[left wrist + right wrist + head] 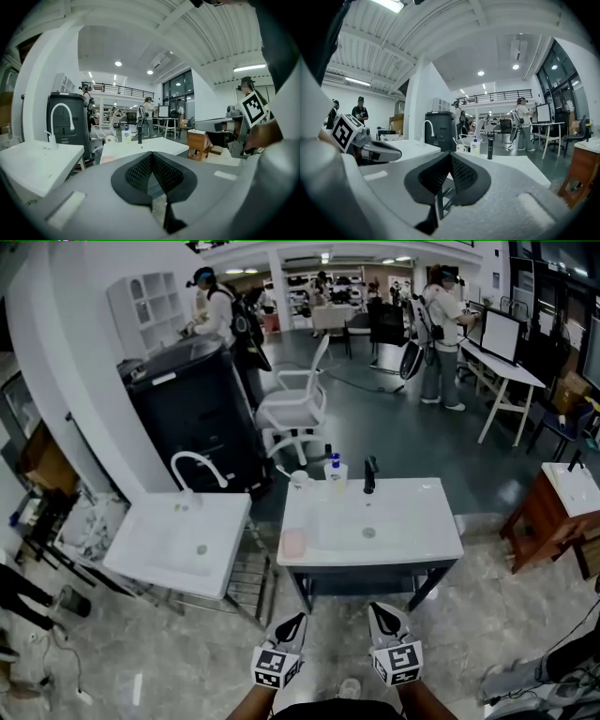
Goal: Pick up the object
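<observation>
— While both pairs of tongs sit at the lower edge of the head view, which step is this?
— I judge it is the approach; nothing is grasped yet. The left tongs (298,620) and the right tongs (377,610) are each pressed together and carry nothing, short of the white washbasin tabletop (412,531) in the middle of the frame.
— And where is the object?
— The task does not name it. At the tabletop's left edge lies a flat pink piece (293,542), soap or sponge, I cannot tell. Along the far edge stand a mug (300,480), a pump bottle (336,472) and a black faucet (369,474).
— What does the next move ask?
— Probably to come nearer, spread one pair of tongs and set it around the chosen thing.
— Any writing to read?
— No. The bottle has a blue label, too small to read; the cubes (277,667) show only square markers.
</observation>
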Tool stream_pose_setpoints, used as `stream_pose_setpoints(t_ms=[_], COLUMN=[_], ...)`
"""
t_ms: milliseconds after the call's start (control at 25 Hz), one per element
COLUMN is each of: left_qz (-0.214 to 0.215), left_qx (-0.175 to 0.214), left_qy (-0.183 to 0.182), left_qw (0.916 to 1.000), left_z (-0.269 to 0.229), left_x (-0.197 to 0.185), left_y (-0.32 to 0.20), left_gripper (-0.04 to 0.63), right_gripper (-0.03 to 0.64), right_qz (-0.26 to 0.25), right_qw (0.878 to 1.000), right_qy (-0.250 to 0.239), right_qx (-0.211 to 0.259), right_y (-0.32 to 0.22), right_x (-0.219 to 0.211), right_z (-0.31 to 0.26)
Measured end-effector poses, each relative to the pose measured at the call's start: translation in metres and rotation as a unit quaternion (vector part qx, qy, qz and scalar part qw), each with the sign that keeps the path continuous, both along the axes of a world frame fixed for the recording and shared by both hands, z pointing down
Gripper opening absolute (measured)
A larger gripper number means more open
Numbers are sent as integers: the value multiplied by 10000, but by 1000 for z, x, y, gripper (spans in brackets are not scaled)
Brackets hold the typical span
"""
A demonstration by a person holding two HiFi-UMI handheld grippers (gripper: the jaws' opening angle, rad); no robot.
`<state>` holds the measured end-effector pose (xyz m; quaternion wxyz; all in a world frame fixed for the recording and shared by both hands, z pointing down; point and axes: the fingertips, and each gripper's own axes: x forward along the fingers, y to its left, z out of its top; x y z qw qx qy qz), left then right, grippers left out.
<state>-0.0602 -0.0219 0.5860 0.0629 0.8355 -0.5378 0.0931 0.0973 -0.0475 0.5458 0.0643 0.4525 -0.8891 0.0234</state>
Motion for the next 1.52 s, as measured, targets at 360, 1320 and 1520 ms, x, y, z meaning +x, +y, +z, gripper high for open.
stream_pose_setpoints(t_ms=[360, 1320, 1520], left_qz=[-333, -394, -280], left_qx=[-20, -171, -201], left_qy=[19, 222, 297], left_qw=[9994, 9988, 9990], left_z=[-10, -12, -9], left_x=[8, -90, -106], left_y=[-22, -170, -194], left_gripper=[18, 18, 18], right_gripper=[3, 3, 3], right_qz=[-225, -381, -270], right_qw=[9997, 9992, 9995], right_qy=[-7, 117, 183], right_qx=[-44, 62, 24], right_y=[-29, -177, -198], right_x=[21, -95, -115], right_z=[6, -17, -18])
